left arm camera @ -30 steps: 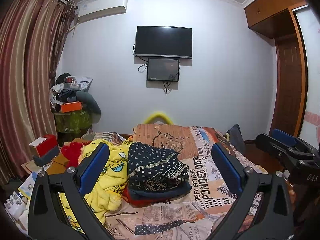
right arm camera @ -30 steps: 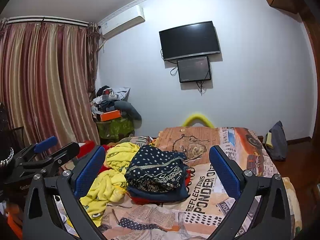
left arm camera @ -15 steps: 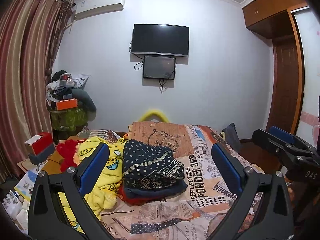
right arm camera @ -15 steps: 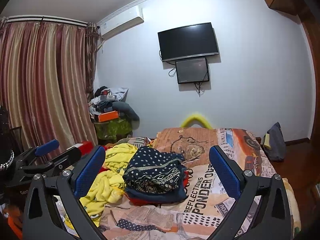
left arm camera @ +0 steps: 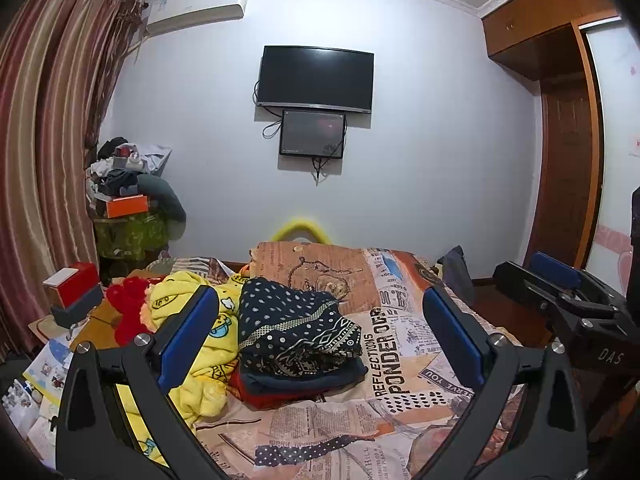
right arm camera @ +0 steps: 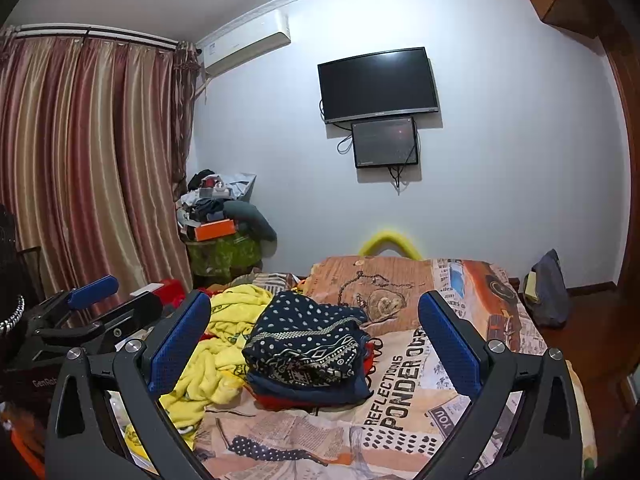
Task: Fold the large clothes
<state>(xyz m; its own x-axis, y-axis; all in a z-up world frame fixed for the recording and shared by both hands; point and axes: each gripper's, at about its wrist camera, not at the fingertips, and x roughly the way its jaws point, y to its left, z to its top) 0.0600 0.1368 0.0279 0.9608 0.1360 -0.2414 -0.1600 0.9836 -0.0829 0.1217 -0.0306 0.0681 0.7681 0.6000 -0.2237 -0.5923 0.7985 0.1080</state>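
**A:** Both tongs hang above the near edge of a bed (left arm camera: pixel 404 364) spread with a newspaper-print cover. The left tongs (left arm camera: pixel 320 336) are spread wide with nothing between the blue pads. The right tongs (right arm camera: pixel 314 344) are just as wide and just as empty.

**B:** And the clothes?

**A:** A folded stack (left arm camera: pixel 298 340) sits near the middle of the bed, toward its left side: a navy polka-dot garment (right arm camera: pixel 308 340) with a patterned border on top, a plain dark blue piece under it, and red cloth showing at the bottom. Neither pair of tongs touches it.

**B:** Anything unfolded?

**A:** A yellow fleece garment (left arm camera: pixel 200 364) with cartoon prints lies crumpled along the left edge of the bed, touching the stack's left side. Beyond it, toward the far left corner, is a red fuzzy item (left arm camera: pixel 128 312).

**B:** The setting?

**A:** A pale wall at the far end of the bed carries a dark television (right arm camera: pixel 378 82) with a smaller screen (right arm camera: pixel 385 142) directly beneath, and an air conditioner (left arm camera: pixel 196 8) high up beside striped curtains (right arm camera: pixel 88 168). In the left wrist view the right tongs appear off the right edge of the bed; in the right wrist view the left tongs show off the left edge
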